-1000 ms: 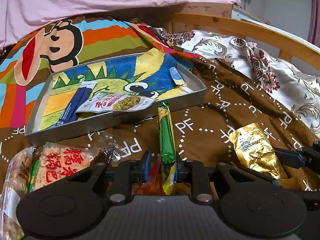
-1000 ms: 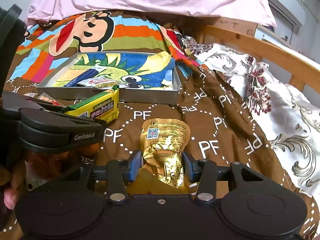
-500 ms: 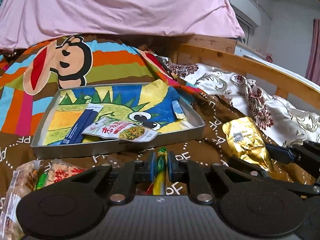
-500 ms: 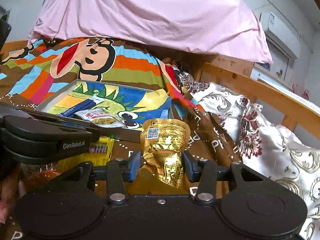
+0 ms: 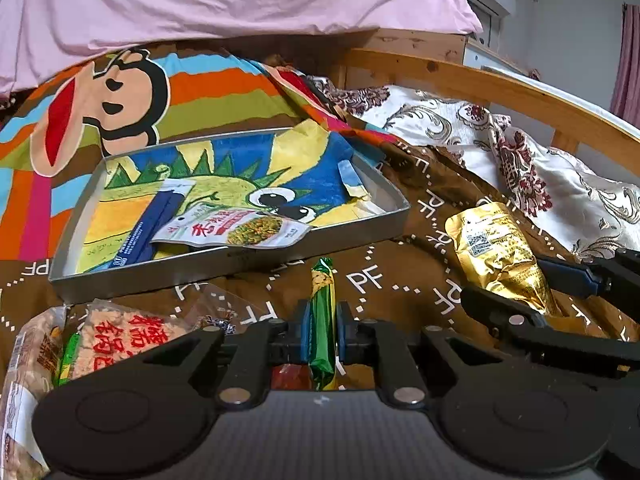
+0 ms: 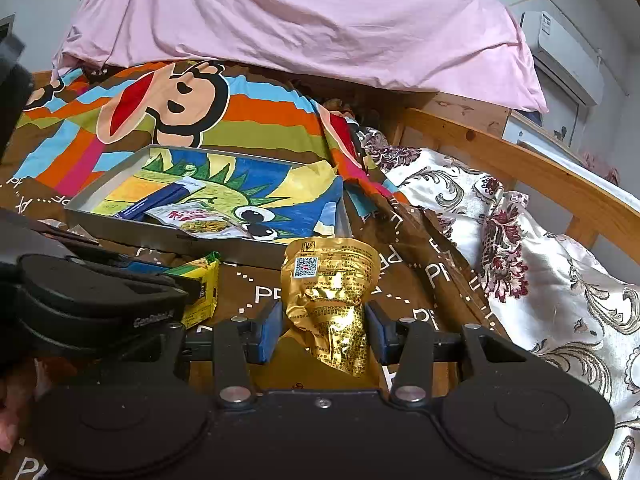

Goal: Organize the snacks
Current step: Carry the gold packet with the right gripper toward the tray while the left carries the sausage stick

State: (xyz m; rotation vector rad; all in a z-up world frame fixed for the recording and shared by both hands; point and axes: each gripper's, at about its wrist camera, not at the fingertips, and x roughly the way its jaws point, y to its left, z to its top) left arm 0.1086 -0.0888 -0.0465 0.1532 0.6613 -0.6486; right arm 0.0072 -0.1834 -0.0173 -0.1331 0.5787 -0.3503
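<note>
Here, both grippers loaded.

Brown PF-print bedspread under a grey tray, rice-cracker packets beside it.

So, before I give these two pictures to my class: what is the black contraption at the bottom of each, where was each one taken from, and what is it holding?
Each black contraption is a hand-held two-finger gripper with a camera looking along its fingers; a person holds one in each hand. The left gripper is shut on a green snack bar. The right gripper grips a gold foil pouch. Ahead, on a brown bedspread, lies a metal tray with a white snack packet and a blue packet inside. Rice cracker bags lie lower left.
</note>
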